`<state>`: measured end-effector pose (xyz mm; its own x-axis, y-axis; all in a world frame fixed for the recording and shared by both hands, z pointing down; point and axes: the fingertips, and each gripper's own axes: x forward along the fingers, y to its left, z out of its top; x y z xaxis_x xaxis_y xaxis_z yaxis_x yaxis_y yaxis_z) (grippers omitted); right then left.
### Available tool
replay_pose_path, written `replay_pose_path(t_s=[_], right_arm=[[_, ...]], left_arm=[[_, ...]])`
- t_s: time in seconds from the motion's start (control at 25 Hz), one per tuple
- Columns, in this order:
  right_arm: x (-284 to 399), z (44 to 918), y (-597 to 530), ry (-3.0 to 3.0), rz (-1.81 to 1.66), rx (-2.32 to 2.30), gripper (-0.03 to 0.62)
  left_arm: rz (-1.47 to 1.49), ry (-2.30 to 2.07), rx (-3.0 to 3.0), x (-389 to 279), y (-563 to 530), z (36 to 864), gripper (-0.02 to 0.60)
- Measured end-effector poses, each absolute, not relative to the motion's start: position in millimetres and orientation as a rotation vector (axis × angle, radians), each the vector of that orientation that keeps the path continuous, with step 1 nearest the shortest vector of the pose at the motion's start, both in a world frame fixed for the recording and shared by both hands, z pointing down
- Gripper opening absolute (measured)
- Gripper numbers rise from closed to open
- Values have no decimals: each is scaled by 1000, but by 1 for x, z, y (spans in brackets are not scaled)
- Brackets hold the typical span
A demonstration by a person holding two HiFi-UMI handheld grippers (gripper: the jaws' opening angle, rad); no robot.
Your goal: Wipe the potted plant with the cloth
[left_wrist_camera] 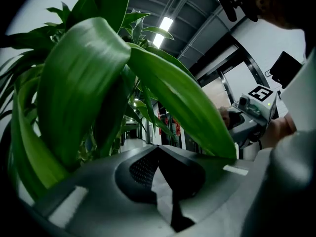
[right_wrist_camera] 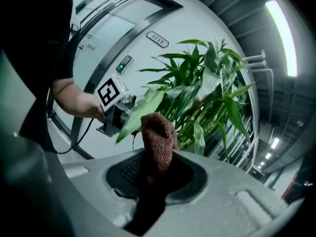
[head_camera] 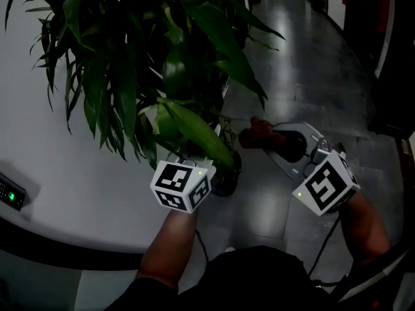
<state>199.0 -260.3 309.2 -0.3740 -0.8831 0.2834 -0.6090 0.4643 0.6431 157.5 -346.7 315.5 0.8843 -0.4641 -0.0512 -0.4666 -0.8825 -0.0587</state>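
Rust-brown cloth (right_wrist_camera: 158, 132) sits bunched upright, clamped between the jaws of the right gripper (right_wrist_camera: 155, 162). In the head view we log it near 2 o'clock of the pot (head_camera: 227, 177), close to the foliage but not clearly touching. On the left gripper (left_wrist_camera: 160, 169) the jaws are drawn almost together, a thin pale slit between them, nothing gripped. A broad leaf (left_wrist_camera: 187, 102) crosses beyond it from 10 to 4 o'clock. The potted plant (head_camera: 130, 63) fills 11 o'clock. Risks, our judgement: the leaf is unsupported, so wiping pressure could crease it, and a snagged stem could tip the pot.
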Motion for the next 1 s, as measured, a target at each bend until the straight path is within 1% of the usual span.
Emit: replay_pose_path(t_s=[0.12,0.24,0.36,0.56,0.76,1.0], right_arm=[[169,286,-253,-2216,-625,1191,61],[140,255,-254,-2283,-735,1196,61],[115,220,-265,-2350,-835,1215,61],[83,183,-293,-2368,-885,1197,61],[67,193,-324,-2262,-906,1113,61],[67,234,-311,-2200,-882,1054,61]], left_arm=[[49,736,-2980,155,-344,316,17],[60,743,-2972,150,-343,313,17],[79,757,-2957,142,-343,307,17],[72,748,-2951,134,-341,304,18],[85,725,-2964,130,-343,298,17],[98,722,-2966,126,-340,303,17]])
